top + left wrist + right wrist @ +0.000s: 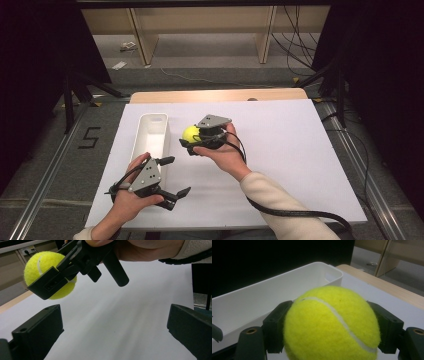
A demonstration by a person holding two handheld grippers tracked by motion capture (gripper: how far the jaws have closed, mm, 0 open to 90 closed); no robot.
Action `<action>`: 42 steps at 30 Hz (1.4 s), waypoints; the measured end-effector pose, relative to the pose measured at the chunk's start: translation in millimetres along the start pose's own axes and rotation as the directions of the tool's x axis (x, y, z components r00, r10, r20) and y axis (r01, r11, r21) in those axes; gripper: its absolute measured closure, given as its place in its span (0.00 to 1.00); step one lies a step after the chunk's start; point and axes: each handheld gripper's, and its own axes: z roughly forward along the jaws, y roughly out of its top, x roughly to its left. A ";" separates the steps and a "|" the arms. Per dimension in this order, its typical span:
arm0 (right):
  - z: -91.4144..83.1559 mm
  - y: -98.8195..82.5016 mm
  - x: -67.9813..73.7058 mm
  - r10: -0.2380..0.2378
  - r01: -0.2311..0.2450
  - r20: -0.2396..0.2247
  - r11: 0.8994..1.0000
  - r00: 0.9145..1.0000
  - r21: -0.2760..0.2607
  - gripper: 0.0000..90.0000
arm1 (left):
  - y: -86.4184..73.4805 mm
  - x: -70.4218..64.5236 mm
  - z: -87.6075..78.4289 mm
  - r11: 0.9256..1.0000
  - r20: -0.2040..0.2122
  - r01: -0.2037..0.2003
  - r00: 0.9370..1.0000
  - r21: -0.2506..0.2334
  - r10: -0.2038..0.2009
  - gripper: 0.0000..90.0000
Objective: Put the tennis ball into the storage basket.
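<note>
Tennis ball [332, 325] underside cut off by the right gripper view's bottom edge.

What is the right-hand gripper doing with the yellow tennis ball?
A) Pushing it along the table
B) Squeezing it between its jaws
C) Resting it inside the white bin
B: the right gripper has its jaws pressed on both sides of the tennis ball.

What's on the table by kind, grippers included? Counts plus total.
Tennis ball: 1
White bin: 1
Grippers: 2, left gripper open, right gripper shut on the ball
Total: 4
</note>
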 end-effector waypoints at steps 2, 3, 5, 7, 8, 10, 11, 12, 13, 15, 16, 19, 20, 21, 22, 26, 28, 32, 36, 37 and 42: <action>0.1 0.6 0.1 0.001 -0.001 0.000 1.000 1.000 -0.002 0.30 | -0.1 0.0 0.0 1.000 0.000 0.000 1.000 0.000 0.000 0.00; 0.2 0.9 0.1 0.000 0.000 -0.001 1.000 1.000 -0.002 0.30 | -0.1 0.0 0.0 1.000 0.000 0.000 1.000 0.000 0.000 0.00; 0.7 1.3 0.4 -0.003 0.003 -0.002 1.000 1.000 -0.001 0.30 | 0.1 0.0 -0.1 1.000 0.001 0.000 1.000 0.000 0.000 0.00; 1.4 1.6 1.0 -0.003 0.003 -0.004 1.000 1.000 -0.001 0.30 | 0.1 0.0 -0.3 1.000 0.000 0.000 1.000 -0.001 0.000 0.00; 1.8 1.7 1.4 -0.002 0.002 -0.005 1.000 1.000 -0.002 0.30 | 0.1 0.1 -0.2 1.000 -0.001 0.000 1.000 -0.001 0.000 0.00; 2.2 1.9 1.9 -0.002 0.002 -0.006 1.000 1.000 -0.002 0.30 | 0.0 0.0 -0.2 1.000 0.001 0.001 1.000 -0.001 -0.001 0.00; 2.2 2.0 1.9 -0.002 0.002 -0.007 1.000 1.000 -0.002 0.30 | 0.0 0.0 -0.1 1.000 0.001 0.001 1.000 -0.001 -0.001 0.00; 2.3 2.2 1.7 -0.003 0.003 -0.007 1.000 1.000 -0.003 0.30 | 0.0 0.0 -0.1 1.000 0.001 0.001 1.000 -0.001 -0.001 0.00; 2.2 2.3 1.6 -0.002 0.002 -0.006 1.000 1.000 -0.004 0.30 | 0.0 0.0 0.0 1.000 0.001 0.000 1.000 -0.001 0.000 0.00; 1.9 2.6 1.1 0.000 0.000 -0.006 1.000 1.000 -0.003 0.30 | 0.0 -0.1 0.0 1.000 0.001 0.000 1.000 0.000 0.000 0.00; 1.7 2.8 0.9 0.002 -0.002 -0.005 1.000 1.000 -0.003 0.30 | 0.0 -0.1 0.0 1.000 0.001 0.000 1.000 0.000 0.000 0.00; 1.6 3.4 0.3 -0.003 0.003 -0.004 1.000 1.000 -0.004 0.30 | 0.0 -0.1 0.0 1.000 0.001 0.000 1.000 0.000 0.000 0.00; 1.7 3.5 0.3 -0.004 0.004 -0.005 1.000 1.000 -0.004 0.30 | 0.0 -0.1 0.0 1.000 0.001 0.000 1.000 0.000 0.000 0.00; 1.9 3.7 0.4 -0.004 0.004 -0.006 1.000 1.000 -0.003 0.30 | 0.0 -0.1 0.0 1.000 0.001 0.000 1.000 -0.001 0.000 0.00; 2.0 3.8 0.6 -0.004 0.004 -0.006 1.000 1.000 -0.001 0.30 | 0.1 -0.1 0.0 1.000 0.001 0.000 1.000 -0.001 0.000 0.00; 3.2 4.1 1.6 0.000 0.000 -0.007 1.000 1.000 -0.006 0.30 | -0.1 -0.1 0.0 1.000 0.001 0.000 1.000 0.000 0.000 0.00; 3.4 4.3 2.1 -0.001 0.001 -0.008 1.000 1.000 -0.006 0.30 | -0.2 -0.1 0.1 1.000 0.002 0.001 1.000 0.001 -0.001 0.00; 4.3 5.4 2.6 -0.004 0.004 -0.011 1.000 1.000 -0.008 0.30 | -0.1 -0.3 0.2 1.000 0.003 0.000 1.000 0.001 0.000 0.00; 6.1 6.3 3.8 -0.006 0.006 -0.014 1.000 1.000 -0.009 0.30 | -0.2 -0.4 0.2 1.000 0.004 -0.001 1.000 0.001 0.001 0.00; 6.4 6.3 4.1 -0.006 0.005 -0.014 1.000 1.000 -0.007 0.30 | -0.1 -0.4 0.1 1.000 0.003 -0.001 1.000 0.001 0.001 0.00; 8.2 6.4 4.9 -0.005 0.004 -0.016 1.000 1.000 -0.004 0.30 | -0.1 -0.4 0.1 1.000 0.003 -0.001 1.000 0.000 0.001 0.00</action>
